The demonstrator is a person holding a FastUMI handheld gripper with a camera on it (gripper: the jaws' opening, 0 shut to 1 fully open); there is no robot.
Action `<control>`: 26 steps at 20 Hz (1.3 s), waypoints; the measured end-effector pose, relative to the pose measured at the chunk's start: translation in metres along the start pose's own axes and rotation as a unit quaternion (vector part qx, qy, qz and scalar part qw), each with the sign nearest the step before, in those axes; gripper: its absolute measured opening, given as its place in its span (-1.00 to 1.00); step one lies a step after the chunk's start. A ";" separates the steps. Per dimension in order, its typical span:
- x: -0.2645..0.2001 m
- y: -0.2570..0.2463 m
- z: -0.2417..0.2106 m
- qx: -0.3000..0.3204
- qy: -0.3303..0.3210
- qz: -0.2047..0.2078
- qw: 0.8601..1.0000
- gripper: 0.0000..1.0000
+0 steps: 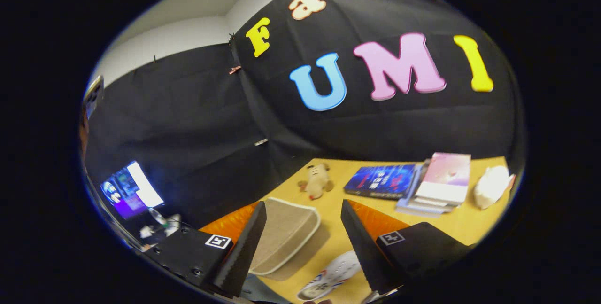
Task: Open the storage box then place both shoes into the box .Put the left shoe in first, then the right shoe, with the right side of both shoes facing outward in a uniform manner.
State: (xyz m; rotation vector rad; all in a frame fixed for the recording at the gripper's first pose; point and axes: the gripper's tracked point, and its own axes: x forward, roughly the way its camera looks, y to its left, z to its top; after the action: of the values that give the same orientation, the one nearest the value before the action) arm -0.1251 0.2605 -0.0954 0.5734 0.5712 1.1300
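My gripper is open and held above the wooden table, tilted, with nothing between its fingers. Below the gap, toward the left finger, stands a beige fabric storage box with white piping; its top looks shut. A white shoe with coloured markings lies on the table low between the two fingers, close to the right finger, which hides part of it. I see just this one shoe.
Beyond the fingers a small plush toy lies near the back wall. To its right are a blue book, a stack of books and a white object. A lit screen sits off the table's left side.
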 end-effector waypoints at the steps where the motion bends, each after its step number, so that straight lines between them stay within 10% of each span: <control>1: 0.006 0.002 -0.012 0.038 0.010 0.027 0.999 0.95; 6: 0.029 0.008 -0.069 0.198 0.087 0.127 0.968 0.95; 23: 0.085 0.013 -0.204 0.455 0.242 0.242 0.822 0.89; 26: 0.084 0.014 -0.214 0.478 0.255 0.244 0.805 -0.08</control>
State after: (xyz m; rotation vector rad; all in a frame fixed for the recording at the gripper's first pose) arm -0.2528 0.3724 -0.2509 1.3580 1.5719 1.4556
